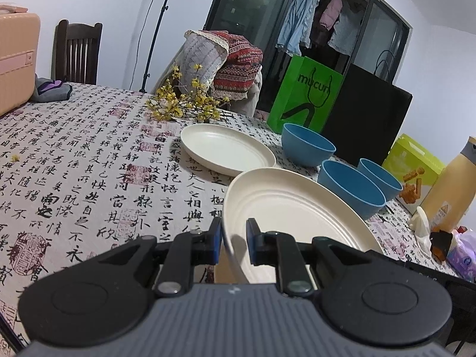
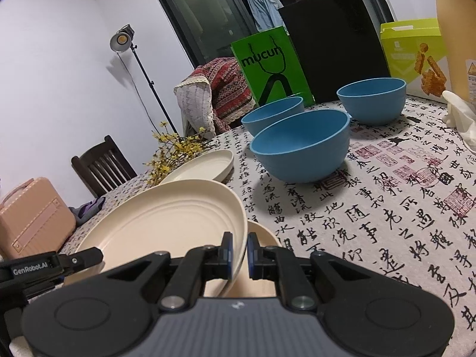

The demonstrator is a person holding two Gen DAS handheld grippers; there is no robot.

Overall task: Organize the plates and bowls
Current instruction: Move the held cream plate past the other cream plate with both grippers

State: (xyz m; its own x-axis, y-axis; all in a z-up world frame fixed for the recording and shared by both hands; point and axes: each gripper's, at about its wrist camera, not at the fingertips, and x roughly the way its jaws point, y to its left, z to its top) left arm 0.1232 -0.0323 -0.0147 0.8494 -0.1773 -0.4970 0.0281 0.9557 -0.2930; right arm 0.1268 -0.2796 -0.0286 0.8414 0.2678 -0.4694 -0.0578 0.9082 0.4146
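Two wrist views over a table (image 1: 89, 154) draped with a cloth printed in black calligraphy and red seals.

Hidden or cut off: each gripper's body fills the lower part of its own view and covers the table edge below it. In the right wrist view a second cream plate (image 2: 263, 238) lies under the held one; only its right part shows. The left gripper (image 2: 77, 260) enters that view from the lower left, and its fingertips cannot be made out there. The yellow bottle (image 1: 449, 190) is cut by the frame edge, and its small label cannot be read.

Grip: the left gripper (image 1: 233, 242) has its blue pads closed on the near left rim of the large cream plate (image 1: 291, 211), which tilts up off the table. The right gripper (image 2: 238, 254) pinches the right rim of the same large cream plate (image 2: 166, 220), its pads nearly together.

Containers: three blue bowls (image 1: 308, 145) (image 1: 352, 189) (image 1: 379, 177) stand near one another to the right of the plates; their visible insides are empty. In the right wrist view the nearest bowl (image 2: 300, 145) partly hides the one behind it (image 2: 272, 113); the third (image 2: 372, 99) stands apart. A further cream plate (image 1: 227, 148) lies flat, empty, beside a spray of yellow flowers (image 1: 184, 101).

Writing: the green bag (image 1: 306, 98) reads "mucun"; the left gripper's arm reads "GenRobot.AI". Behind stand a black bag (image 1: 366, 119), a green snack box (image 1: 413, 163) and a pink case (image 1: 16, 59).
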